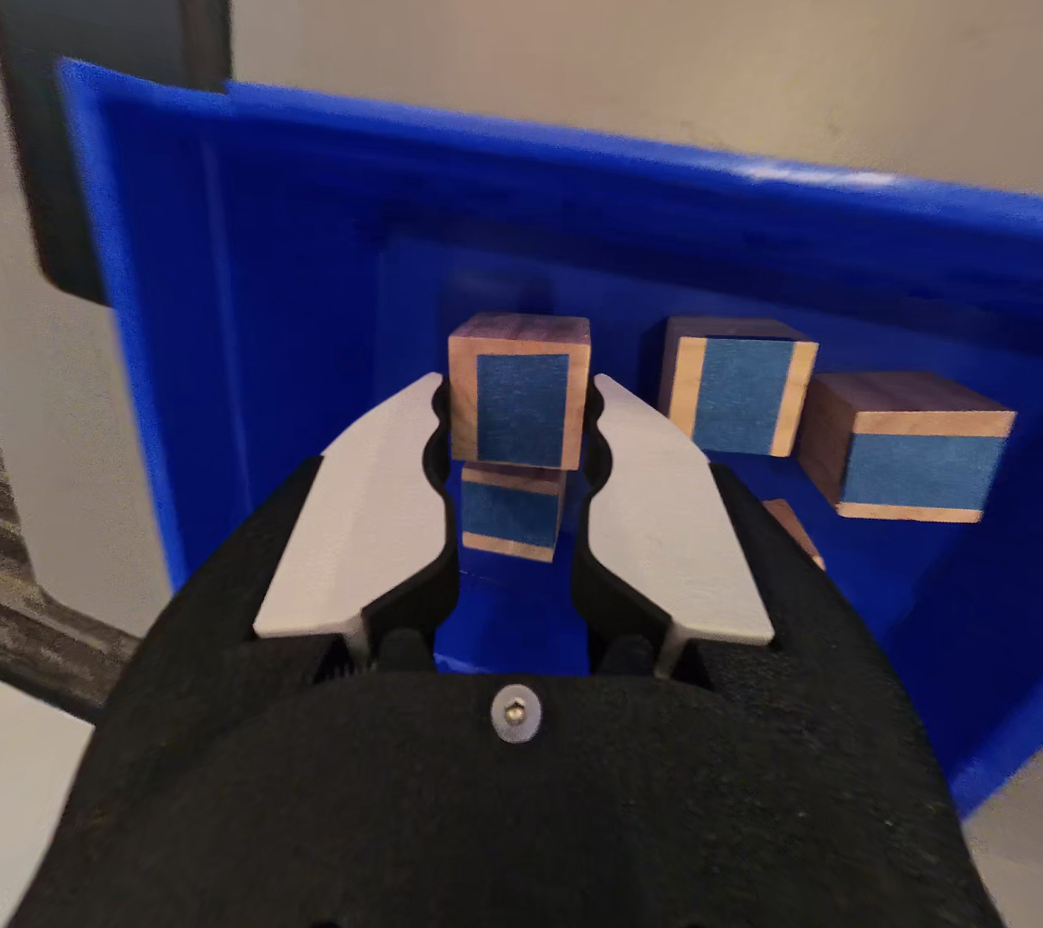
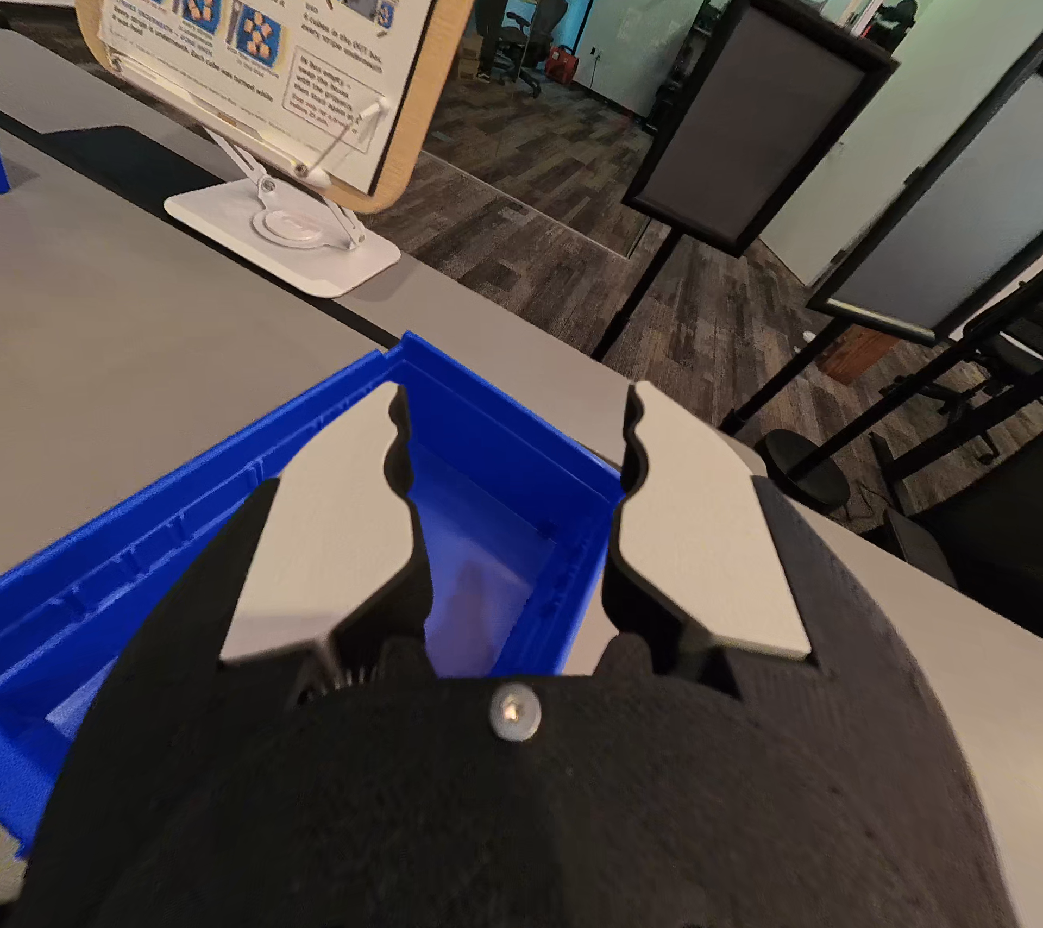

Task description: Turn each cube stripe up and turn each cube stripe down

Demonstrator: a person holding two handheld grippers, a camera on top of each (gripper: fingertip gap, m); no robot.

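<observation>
Beige wall backs our left view: our left hand-held gripper (image 1: 518,412) is clamped on a cube (image 1: 522,390), stripe facing us, above a blue bin (image 1: 271,280) holding more cubes (image 1: 739,393). On the right, a grey table (image 2: 141,336) carries another bin (image 2: 496,427); our right hand-held gripper (image 2: 516,435) hangs apart over it.

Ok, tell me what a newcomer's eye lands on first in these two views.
First, the wooden cube with a blue stripe facing the camera, pinched between the left claw tips above the blue bin, where more striped cubes lie. In the right wrist view, the right claw gapes open over a second blue bin, with an instruction sheet on a white stand behind it on the grey table.
</observation>
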